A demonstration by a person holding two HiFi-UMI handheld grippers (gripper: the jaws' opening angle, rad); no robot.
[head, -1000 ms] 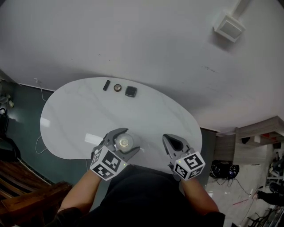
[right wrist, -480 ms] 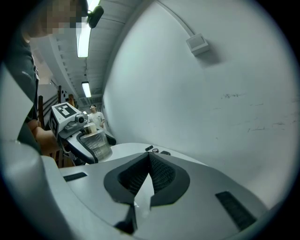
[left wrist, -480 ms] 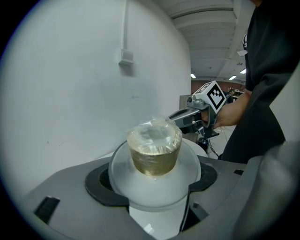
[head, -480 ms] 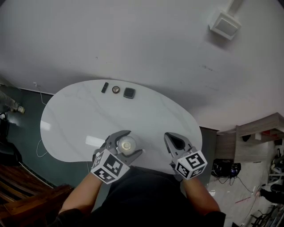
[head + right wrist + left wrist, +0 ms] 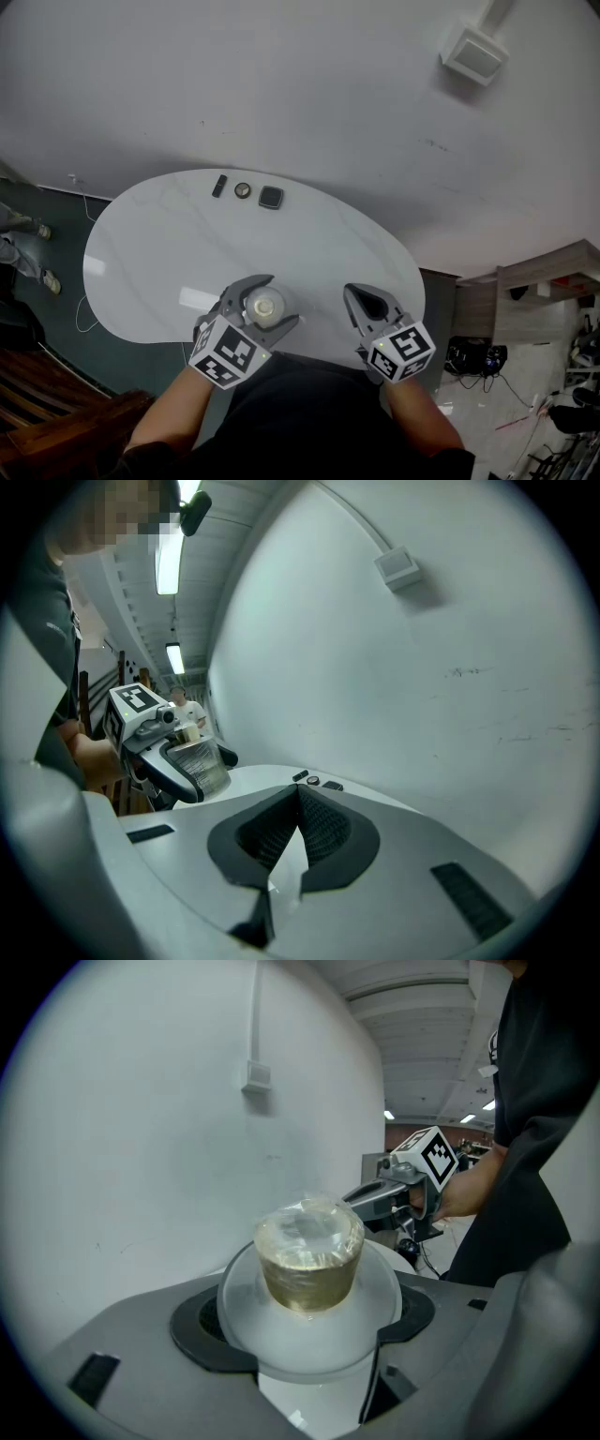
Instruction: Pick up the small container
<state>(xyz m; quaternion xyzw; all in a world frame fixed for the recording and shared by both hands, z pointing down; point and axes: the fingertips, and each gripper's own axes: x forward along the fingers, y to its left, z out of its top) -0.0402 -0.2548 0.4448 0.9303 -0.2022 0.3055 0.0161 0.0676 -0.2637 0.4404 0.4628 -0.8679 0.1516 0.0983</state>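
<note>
One small container point(image 5: 309, 1255) clamped in left gripper point(image 5: 259, 302) fingers; right gripper point(image 5: 364, 298) fingers pressed together alongside.

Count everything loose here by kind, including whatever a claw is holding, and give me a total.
Small clear film-wrapped container, held in the left claw: 1
Dark flat items, a slim black bar and a dark square pad: 2
Small round disc: 1
Total: 4

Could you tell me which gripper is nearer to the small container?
Left. The left gripper is closed on the container; the right gripper sits apart, to its right, shut on nothing.
</note>
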